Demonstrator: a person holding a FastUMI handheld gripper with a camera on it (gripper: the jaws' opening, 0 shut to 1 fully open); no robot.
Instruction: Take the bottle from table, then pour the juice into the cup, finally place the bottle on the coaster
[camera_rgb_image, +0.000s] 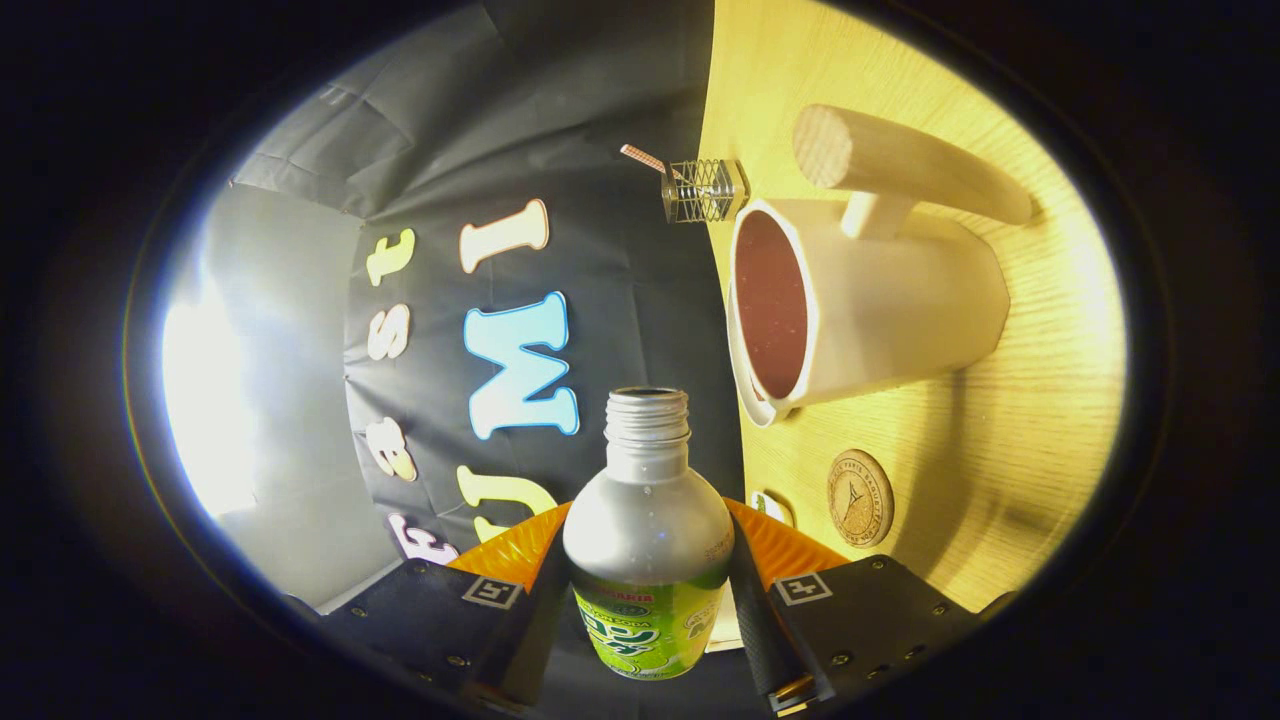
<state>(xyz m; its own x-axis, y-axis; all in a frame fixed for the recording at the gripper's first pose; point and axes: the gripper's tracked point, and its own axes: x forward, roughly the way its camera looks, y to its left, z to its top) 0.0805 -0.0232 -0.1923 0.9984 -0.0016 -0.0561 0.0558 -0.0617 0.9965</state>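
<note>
Clamped between both fingers of the gripper (648, 575), a silver bottle (648, 530) with a green label stands with its uncapped threaded neck pointing ahead. Beyond the neck and to one side, a white cup (880, 310) with a long wooden handle (910, 160) sits on the pale wooden table (1040, 400), the whole view rolled sideways. Nearer the fingers lies a round cork coaster (860, 497), apart from the cup. Past the cup, a small wire holder (704, 190) stands at the table's far edge against the black cloth wall (600, 120).
</note>
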